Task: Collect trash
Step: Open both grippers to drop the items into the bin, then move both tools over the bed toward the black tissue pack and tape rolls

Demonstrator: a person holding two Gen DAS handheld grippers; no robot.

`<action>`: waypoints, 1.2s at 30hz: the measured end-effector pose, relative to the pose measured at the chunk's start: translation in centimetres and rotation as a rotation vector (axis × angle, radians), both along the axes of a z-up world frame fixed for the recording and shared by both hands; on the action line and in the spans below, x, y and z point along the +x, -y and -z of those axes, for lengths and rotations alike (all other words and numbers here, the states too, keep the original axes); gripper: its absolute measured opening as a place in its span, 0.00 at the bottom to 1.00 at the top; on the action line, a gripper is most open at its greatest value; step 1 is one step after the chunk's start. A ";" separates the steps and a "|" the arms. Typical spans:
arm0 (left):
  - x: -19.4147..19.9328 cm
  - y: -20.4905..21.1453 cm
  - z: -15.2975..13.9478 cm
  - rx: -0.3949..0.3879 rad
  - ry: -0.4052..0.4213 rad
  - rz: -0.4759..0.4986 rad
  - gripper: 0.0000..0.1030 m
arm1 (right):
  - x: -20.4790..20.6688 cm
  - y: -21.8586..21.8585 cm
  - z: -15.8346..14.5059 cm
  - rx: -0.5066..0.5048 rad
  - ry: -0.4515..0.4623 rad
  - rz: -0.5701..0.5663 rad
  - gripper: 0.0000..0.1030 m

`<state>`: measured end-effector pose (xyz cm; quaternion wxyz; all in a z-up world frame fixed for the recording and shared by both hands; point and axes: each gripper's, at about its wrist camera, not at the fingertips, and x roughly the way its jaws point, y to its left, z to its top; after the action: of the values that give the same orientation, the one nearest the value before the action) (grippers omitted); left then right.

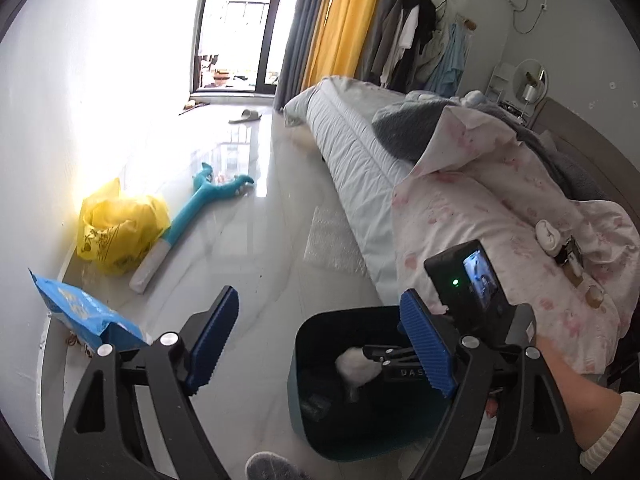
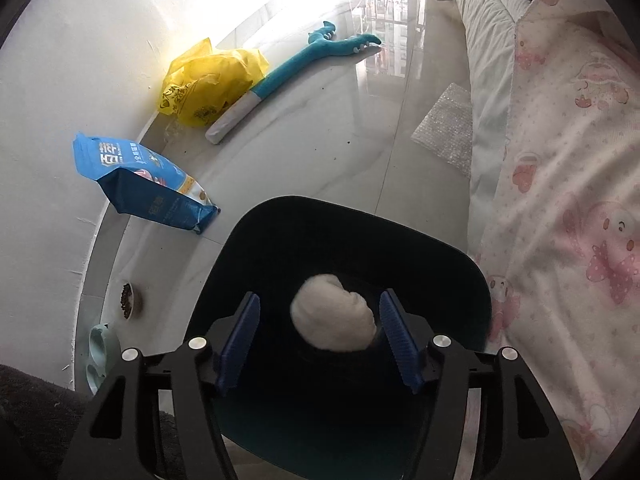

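Observation:
A dark teal trash bin [image 2: 460,280] stands on the floor beside the bed; it also shows in the left wrist view [image 1: 308,400]. A crumpled white wad [image 2: 332,318] sits between the open pads of my right gripper [image 2: 320,340], directly over the bin's mouth, touching neither pad clearly. In the left wrist view the wad [image 1: 356,368] and the right gripper [image 1: 384,356] show over the bin. My left gripper [image 1: 320,344] is open and empty, held above the floor next to the bin.
A blue bag [image 2: 148,184], a yellow plastic bag [image 2: 208,84] and a teal plush toy [image 2: 304,60] lie along the wall. Bubble wrap [image 2: 448,128] lies by the bed [image 2: 560,160]. A food bowl [image 2: 130,300] and a green dish [image 2: 102,356] sit near the wall.

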<state>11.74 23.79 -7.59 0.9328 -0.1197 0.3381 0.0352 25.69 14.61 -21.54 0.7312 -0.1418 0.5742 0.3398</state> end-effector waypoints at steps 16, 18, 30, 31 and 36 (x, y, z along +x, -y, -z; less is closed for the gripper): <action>0.9 4.8 -4.7 0.017 0.170 0.057 0.90 | 0.0 4.9 -7.0 0.200 0.129 0.041 0.72; 1.0 5.1 -4.9 0.007 0.175 0.065 0.90 | -0.3 5.6 -8.3 0.222 0.160 0.032 0.75; 3.2 8.9 -6.1 -0.024 0.203 0.122 0.93 | -0.5 11.8 -13.9 0.276 0.340 0.073 0.79; 3.4 9.4 -6.1 -0.027 0.204 0.127 0.93 | -0.3 12.5 -14.2 0.276 0.350 0.081 0.79; 4.1 11.2 -6.2 -0.037 0.207 0.155 0.94 | -0.1 15.1 -15.3 0.270 0.390 0.111 0.79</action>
<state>15.87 12.59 -1.36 0.9603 -0.1132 0.2487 -0.0559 25.59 -0.45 -6.23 0.8582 -0.0738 0.3784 0.3389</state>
